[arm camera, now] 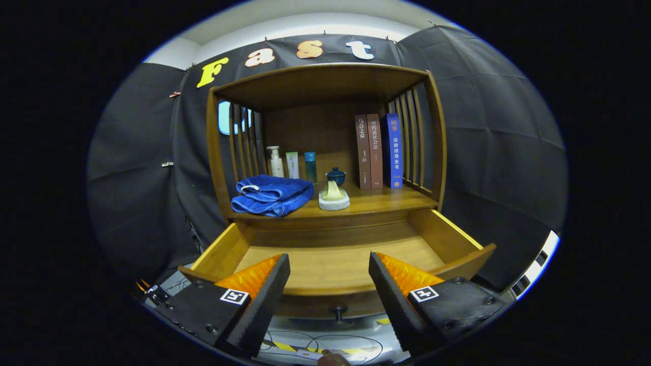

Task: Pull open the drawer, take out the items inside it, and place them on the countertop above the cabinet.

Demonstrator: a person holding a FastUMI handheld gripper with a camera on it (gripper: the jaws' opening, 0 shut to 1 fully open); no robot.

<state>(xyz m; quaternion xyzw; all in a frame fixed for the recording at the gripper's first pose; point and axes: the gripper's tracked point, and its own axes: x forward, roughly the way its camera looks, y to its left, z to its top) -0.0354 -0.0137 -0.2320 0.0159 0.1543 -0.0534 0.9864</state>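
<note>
While the drawer stands pulled out: status lines follow.
Gripper: gripper (329, 274) released, its two fingers spread wide apart and pressing on nothing, poised over the front edge of the drawer.
Drawer: drawer (335, 264) open at 12 o'clock just ahead of the fingers; its wooden floor shows bare between them, and its knob (337, 311) sits at 6 o'clock below the front panel.
Countertop: countertop (379, 202) of the cabinet (325, 86) lies beyond the drawer, at 12 o'clock.
Towel: folded blue towel (272, 195) rests on the countertop at 11 o'clock.
Small items: pale object on a white base (334, 198) just beside the towel, with a dark lidded cup (335, 176) behind it.
Bottles: pump bottle (275, 161), a small box (292, 164) and a teal bottle (310, 165) stand at the back.
Books: three upright books (379, 151) at 1 o'clock.
</note>
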